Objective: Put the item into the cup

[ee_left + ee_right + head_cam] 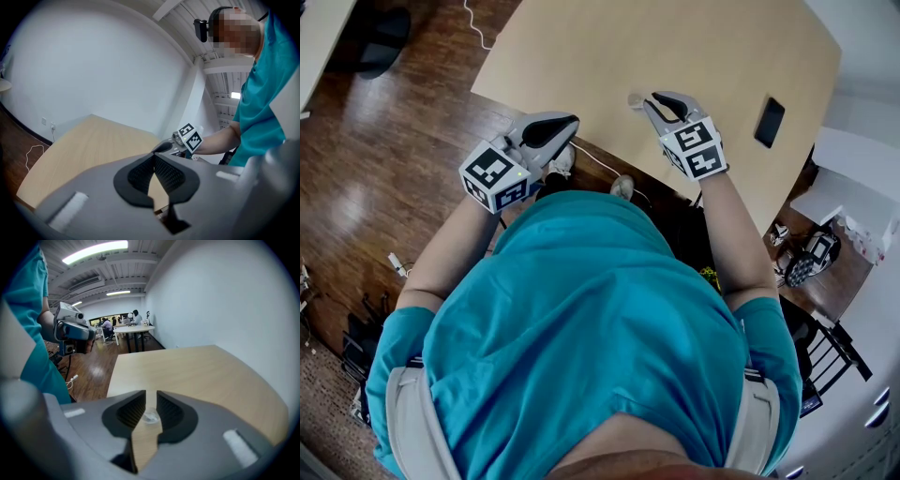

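A small clear thing (151, 417) lies on the light wooden table (675, 47), right between the tips of my right gripper (151, 401). The jaws stand a little apart with a gap on each side, and I cannot tell whether a pad touches it. In the head view the same clear thing (635, 99) shows just left of the right gripper (650, 101), near the table's front edge. My left gripper (153, 158) is shut with nothing in it. That left gripper (569, 123) hangs off the table's front left edge, pointing towards the right one.
A black phone (769, 121) lies on the table at the right. A white cable (474, 24) runs over the dark wooden floor at the left. Far tables with seated people (126, 326) show in the right gripper view.
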### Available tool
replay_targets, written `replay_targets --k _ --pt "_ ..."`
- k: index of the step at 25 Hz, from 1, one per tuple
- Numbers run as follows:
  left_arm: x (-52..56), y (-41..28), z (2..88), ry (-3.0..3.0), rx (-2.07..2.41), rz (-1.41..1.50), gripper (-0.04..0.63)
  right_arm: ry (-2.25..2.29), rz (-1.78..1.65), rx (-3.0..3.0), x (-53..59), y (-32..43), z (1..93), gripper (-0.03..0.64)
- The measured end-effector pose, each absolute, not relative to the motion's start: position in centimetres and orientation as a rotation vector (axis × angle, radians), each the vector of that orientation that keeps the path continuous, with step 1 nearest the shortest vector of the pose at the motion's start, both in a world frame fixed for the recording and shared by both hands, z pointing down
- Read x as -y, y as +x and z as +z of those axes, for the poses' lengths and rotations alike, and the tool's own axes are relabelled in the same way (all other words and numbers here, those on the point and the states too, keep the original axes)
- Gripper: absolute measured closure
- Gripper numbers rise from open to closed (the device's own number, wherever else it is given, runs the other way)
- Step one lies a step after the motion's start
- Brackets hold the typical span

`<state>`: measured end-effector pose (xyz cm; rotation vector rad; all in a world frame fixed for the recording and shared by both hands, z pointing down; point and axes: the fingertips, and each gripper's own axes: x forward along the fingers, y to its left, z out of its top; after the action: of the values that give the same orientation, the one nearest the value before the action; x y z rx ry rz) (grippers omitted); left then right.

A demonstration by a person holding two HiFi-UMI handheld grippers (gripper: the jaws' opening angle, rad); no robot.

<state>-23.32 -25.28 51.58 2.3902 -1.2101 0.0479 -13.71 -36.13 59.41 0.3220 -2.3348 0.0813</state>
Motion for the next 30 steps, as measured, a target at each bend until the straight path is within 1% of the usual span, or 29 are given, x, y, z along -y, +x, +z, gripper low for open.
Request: replay_targets --k 5,10,22,26,30 --pt "25.5 -23.5 50.5 2.414 1.193 0.025 0.591 0.351 0.108 2.389 35.6 -13.5 57.5 0.543" --pt "25.6 -24.1 48.7 2.472 1.126 0.024 0.591 0.401 0.184 2.499 34.2 -12.8 53.6 0.543" --pt "24.4 -25.7 45.6 2.628 0.887 0.003 0.591 0.747 0.259 2.590 28.7 -9.4 47.0 0.558" --pt "23.2 -24.4 44.5 2.649 0.865 -0.016 0.591 0.833 0.234 2.594 26.5 -6.6 45.1 0.558" --pt "20.2 -20.8 43.1 2.693 0.858 0.002 0.591 0.909 0.238 2.646 23.1 -2.0 42.9 0.561"
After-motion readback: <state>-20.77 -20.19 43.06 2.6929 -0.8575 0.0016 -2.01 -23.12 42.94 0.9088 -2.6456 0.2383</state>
